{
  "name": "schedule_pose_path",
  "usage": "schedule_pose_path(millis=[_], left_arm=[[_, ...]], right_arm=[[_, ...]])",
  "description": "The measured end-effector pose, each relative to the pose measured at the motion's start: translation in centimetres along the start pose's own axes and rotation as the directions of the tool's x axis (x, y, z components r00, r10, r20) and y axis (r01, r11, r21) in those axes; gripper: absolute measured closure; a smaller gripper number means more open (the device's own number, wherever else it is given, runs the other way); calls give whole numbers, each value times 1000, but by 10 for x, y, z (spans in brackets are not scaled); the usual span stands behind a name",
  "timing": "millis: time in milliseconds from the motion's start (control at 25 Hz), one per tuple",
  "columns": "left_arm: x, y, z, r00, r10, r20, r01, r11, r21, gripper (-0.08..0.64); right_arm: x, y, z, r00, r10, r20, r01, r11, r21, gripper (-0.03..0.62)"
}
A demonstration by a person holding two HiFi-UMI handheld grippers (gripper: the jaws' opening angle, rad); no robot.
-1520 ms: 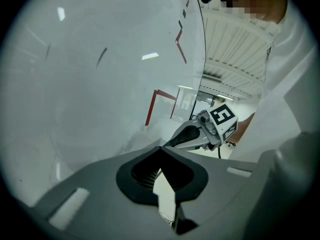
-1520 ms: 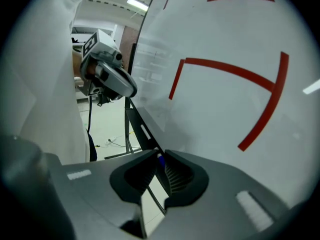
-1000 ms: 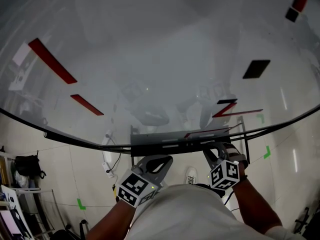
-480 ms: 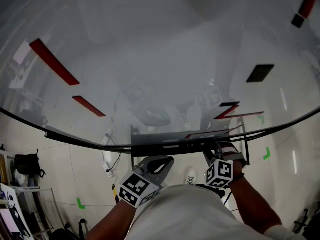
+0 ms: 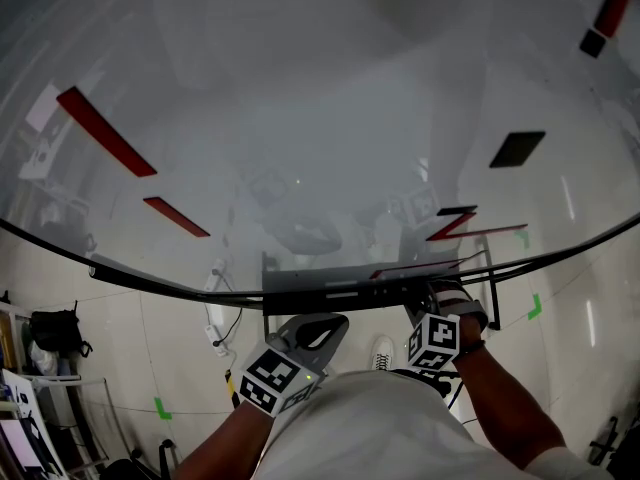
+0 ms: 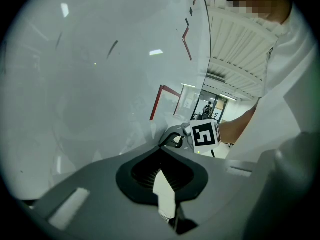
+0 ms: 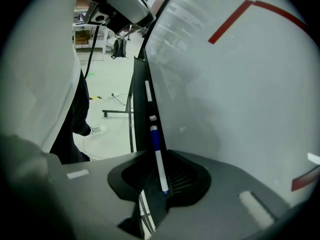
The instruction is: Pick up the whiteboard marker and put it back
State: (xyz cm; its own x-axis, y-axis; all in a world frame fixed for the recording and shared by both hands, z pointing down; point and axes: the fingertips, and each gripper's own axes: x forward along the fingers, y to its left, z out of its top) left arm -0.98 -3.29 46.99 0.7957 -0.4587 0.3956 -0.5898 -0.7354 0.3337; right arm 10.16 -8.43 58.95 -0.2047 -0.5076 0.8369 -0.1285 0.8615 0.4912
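Note:
The whiteboard marker (image 7: 157,156), white with a blue cap, lies along the tray (image 7: 138,99) under the whiteboard (image 5: 320,118). Its near end runs into the hollow between the black pads of my right gripper (image 7: 160,180), whose jaws stand close around it. In the head view the right gripper (image 5: 447,294) is at the tray's right part, and the marker is hidden there. My left gripper (image 5: 318,328) hangs just below the tray's middle. In its own view the left gripper (image 6: 162,178) is shut with nothing between the pads.
A second white marker (image 7: 148,96) lies farther along the tray. The board carries red lines (image 5: 105,130) and a black patch (image 5: 517,149). Below are the board's stand (image 5: 265,303), a tiled floor with cables (image 5: 215,333) and a bag (image 5: 55,333).
The right gripper has slid a little to the left along the tray. The left gripper has hardly moved.

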Motion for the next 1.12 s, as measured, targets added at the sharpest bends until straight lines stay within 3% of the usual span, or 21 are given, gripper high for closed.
schedule_pose_path(millis=[1120], left_arm=[[1,5,0,1000,12,-2,-12,1000,-11,543]], right_arm=[[-1,-1,6,999,-37,-9,35,992,-119,557]])
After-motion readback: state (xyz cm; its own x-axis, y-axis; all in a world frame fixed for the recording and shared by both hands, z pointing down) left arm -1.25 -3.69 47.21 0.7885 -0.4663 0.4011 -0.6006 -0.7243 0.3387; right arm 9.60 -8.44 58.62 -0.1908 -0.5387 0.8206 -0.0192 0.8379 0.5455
